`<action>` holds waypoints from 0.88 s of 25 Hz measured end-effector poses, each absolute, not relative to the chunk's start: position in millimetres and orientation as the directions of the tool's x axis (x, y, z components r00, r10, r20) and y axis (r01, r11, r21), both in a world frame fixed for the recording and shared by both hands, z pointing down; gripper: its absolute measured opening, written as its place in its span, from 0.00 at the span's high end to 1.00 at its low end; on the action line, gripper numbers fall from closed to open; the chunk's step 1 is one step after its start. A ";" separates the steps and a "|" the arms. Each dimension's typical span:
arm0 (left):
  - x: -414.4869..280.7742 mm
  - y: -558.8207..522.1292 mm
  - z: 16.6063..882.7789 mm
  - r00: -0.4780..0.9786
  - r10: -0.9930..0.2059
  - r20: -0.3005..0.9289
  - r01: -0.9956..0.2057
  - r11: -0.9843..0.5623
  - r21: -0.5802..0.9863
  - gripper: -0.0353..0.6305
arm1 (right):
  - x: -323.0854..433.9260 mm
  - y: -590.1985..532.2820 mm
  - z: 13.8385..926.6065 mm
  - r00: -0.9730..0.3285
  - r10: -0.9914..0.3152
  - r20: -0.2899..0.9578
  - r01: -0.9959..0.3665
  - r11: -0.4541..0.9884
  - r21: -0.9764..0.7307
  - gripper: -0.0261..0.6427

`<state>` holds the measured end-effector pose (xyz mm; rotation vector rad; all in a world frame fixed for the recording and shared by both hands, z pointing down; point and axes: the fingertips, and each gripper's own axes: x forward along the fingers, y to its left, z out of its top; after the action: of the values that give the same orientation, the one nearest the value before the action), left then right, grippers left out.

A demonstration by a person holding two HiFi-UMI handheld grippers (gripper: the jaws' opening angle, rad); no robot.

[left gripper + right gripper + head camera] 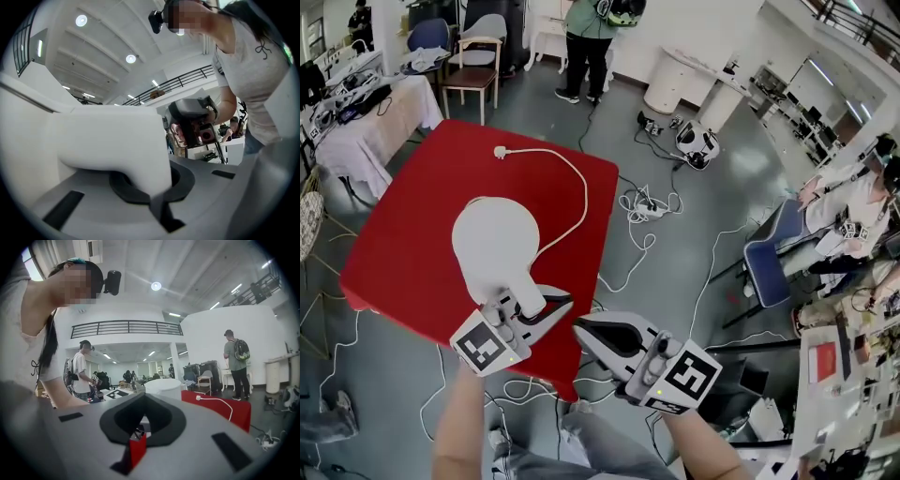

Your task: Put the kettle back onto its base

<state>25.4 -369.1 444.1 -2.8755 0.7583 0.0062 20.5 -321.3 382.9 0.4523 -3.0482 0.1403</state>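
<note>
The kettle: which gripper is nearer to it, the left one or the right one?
Left. The left gripper is shut on the handle of the kettle. The right gripper is apart from it, further right in the head view.

Bright ceiling lights [81, 20]; fisheye warp, dark corners; close foregrnd blurred.
</note>
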 end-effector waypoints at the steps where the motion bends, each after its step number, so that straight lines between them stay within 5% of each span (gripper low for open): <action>1: 24.7 -367.6 443.7 0.873 -0.486 -0.052 -0.487 -0.858 -0.164 0.94 | 20.0 -321.0 382.8 -0.955 -0.288 0.069 -0.293 0.953 -0.081 0.95; 22: -10.1 -361.4 444.1 0.868 -0.493 -0.061 -0.496 -0.868 -0.035 0.92 | 8.3 -303.5 371.4 -0.961 -0.271 0.055 -0.275 0.959 -0.069 0.95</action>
<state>-10.1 -361.4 444.1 -2.9879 0.7912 0.0773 8.3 -303.5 371.4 0.4274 -3.0651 0.1169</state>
